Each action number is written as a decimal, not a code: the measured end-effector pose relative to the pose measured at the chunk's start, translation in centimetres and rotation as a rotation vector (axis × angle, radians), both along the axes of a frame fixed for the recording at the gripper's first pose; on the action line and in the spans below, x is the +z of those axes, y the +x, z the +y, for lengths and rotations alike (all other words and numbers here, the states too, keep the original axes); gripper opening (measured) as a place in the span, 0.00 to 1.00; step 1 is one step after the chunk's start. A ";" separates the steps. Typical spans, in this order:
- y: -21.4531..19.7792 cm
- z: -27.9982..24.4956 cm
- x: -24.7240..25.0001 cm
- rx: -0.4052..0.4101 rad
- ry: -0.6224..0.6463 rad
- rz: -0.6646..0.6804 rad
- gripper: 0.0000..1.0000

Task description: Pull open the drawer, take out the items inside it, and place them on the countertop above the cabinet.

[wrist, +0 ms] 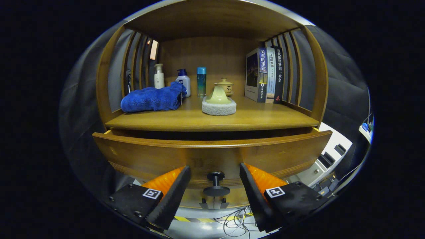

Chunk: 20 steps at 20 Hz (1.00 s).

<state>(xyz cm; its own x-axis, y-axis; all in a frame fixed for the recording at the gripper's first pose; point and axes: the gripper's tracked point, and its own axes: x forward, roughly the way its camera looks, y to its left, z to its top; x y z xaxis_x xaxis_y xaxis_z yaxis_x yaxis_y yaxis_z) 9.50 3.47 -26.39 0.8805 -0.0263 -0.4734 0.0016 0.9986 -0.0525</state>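
The tongs hang open, fingers spread either side of the round dark knob, touching nothing. That knob juts straight toward the camera from the smooth wooden drawer, whose long front runs side to side and stands pulled out a little from under the counter. Its inside sits in shadow, contents impossible to tell. Up on the counter: one plush blue towel bunched at the left, one scrubber with a coarse white pad and a glossy yellow handle, three bottles behind, one lidded ceramic cup, three upright books at the right.
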 end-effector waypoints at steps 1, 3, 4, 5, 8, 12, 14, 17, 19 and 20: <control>0.5 0.0 0.0 -0.001 0.003 0.001 0.99; 1.5 0.0 -0.2 0.000 0.001 0.002 0.98; 1.9 0.0 -0.2 -0.001 0.002 0.002 0.99; 2.3 0.0 -0.2 -0.001 0.004 0.002 0.99; 2.7 0.2 -0.3 0.004 0.011 0.004 0.98; 2.8 -0.5 -0.3 0.003 0.002 0.000 0.98; 2.8 -0.8 1.4 -0.005 0.017 -0.025 0.99; 2.8 -1.5 5.8 0.000 0.038 -0.079 0.99; 2.8 -2.7 9.6 -0.001 0.033 -0.125 0.99; 2.6 -3.3 11.7 -0.001 0.026 -0.152 0.99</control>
